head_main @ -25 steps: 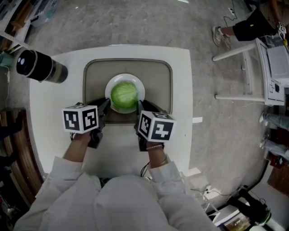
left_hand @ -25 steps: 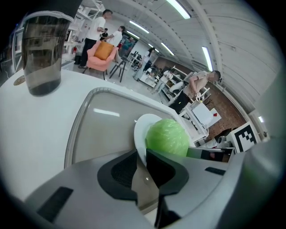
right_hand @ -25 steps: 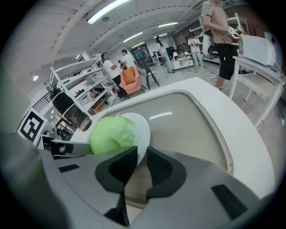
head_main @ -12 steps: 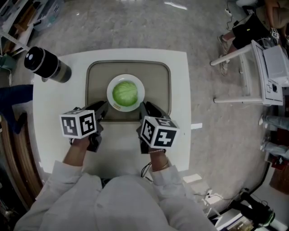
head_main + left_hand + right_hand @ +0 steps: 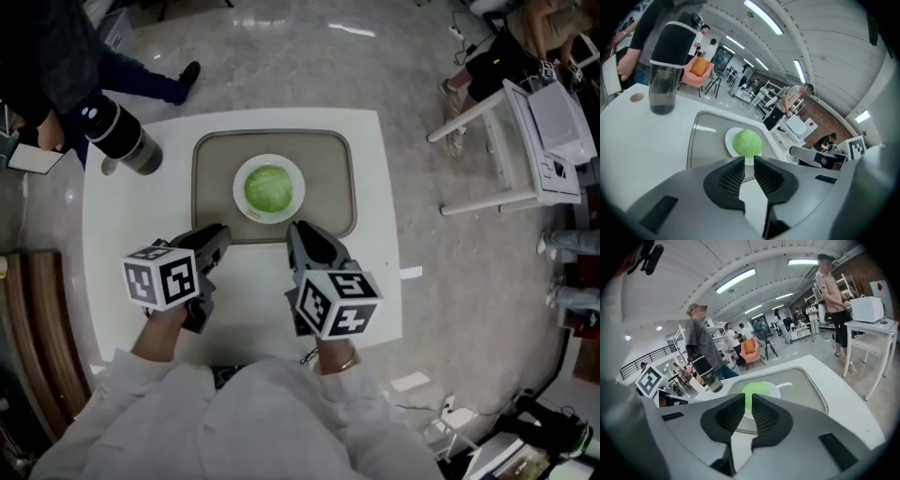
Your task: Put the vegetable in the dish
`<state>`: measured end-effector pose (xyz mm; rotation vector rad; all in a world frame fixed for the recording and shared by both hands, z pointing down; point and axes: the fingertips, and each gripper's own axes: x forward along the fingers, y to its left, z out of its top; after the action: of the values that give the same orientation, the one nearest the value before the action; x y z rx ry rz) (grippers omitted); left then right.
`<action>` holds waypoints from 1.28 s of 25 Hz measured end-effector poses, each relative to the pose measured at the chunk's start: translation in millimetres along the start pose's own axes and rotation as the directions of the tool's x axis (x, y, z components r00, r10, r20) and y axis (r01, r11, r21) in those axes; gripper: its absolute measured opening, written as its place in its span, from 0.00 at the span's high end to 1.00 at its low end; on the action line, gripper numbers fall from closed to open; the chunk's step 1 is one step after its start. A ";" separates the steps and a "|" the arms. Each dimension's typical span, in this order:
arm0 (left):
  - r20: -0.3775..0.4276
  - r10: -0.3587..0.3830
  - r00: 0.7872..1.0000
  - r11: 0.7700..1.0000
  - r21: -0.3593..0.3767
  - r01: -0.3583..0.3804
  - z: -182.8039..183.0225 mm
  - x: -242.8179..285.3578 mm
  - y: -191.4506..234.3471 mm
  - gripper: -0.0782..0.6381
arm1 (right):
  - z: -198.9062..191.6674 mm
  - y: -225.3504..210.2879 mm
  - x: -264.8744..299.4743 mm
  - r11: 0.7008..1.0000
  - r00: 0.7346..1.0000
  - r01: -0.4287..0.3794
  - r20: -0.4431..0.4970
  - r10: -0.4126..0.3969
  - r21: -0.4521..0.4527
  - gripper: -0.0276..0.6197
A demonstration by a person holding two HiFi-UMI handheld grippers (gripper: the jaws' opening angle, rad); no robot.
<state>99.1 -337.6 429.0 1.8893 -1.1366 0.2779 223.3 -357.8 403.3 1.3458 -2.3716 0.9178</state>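
Vegetable (image 5: 269,188), seemingly cabbage, in white dish (image 5: 239,189).

Head view: high above the table (image 5: 375,169), looking steeply down, behind left gripper (image 5: 217,232) and right gripper (image 5: 298,230).
Left gripper view: low, near, facing the dish (image 5: 729,140) ahead of left gripper.
Right gripper view: likewise, looking over right gripper's closing, empty jaws.
Shared: dish, tray (image 5: 328,178).

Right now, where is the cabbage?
In the head view, the cabbage sits on the white plate in the middle of the grey tray, right of the dark bottle.

White table (image 5: 248,291), beige tray (image 5: 328,183) in the middle, dark tumbler (image 5: 122,142) at far-left corner
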 end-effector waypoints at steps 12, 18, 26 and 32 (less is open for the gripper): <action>0.052 -0.172 0.984 0.973 0.162 0.162 -37.9 -126.5 -22.5 0.84 | -33.4 144.0 -76.8 0.997 0.981 -0.080 0.177 0.079 0.000 0.92; 0.053 -0.220 0.974 0.954 0.220 0.203 -71.7 -195.2 -17.7 0.87 | -65.2 211.8 -108.5 0.997 0.970 -0.071 0.234 0.071 -0.010 0.93; 0.076 -0.317 0.945 0.912 0.299 0.282 -105.4 -271.0 -25.1 0.88 | -102.5 285.4 -137.7 0.997 0.959 -0.064 0.274 0.071 -0.037 0.94; 0.091 -0.342 0.935 0.892 0.346 0.292 -122.5 -301.3 -36.0 0.88 | -122.3 313.6 -153.6 0.995 0.962 -0.064 0.262 0.081 -0.073 0.94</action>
<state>-10.4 -55.0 305.5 2.3917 -0.8936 0.1469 32.2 -60.0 295.1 1.4447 -2.6398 0.7112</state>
